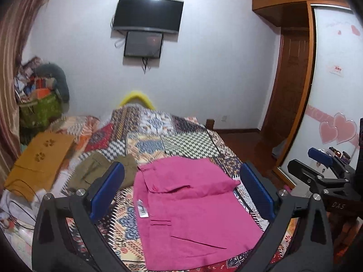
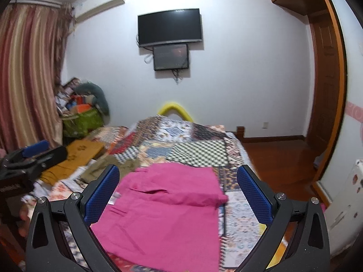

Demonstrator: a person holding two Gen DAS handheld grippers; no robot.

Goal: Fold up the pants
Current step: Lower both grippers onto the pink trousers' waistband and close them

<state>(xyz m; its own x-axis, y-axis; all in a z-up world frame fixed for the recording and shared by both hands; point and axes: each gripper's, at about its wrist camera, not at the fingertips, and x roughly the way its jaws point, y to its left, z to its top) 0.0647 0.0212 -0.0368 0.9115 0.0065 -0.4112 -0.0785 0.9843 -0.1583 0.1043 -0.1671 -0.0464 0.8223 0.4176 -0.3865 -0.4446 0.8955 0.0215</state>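
both our left gripper (image 1: 181, 192) and right gripper (image 2: 178, 195) hang spread apart over pink pants (image 1: 190, 208) folded on the patchwork bedspread (image 1: 181, 140); only the right view shows the air conditioner (image 2: 99, 2).

Magenta-pink pants (image 1: 190, 206) lie on a patchwork bedspread (image 1: 181, 140) of checks, zigzags and florals in red, blue, cream and black. Olive-green pants (image 1: 102, 170) and a mustard garment (image 1: 38, 158) with paw prints sit toward its left edge. Both hand-held grippers are black with blue pads (image 2: 254, 195).
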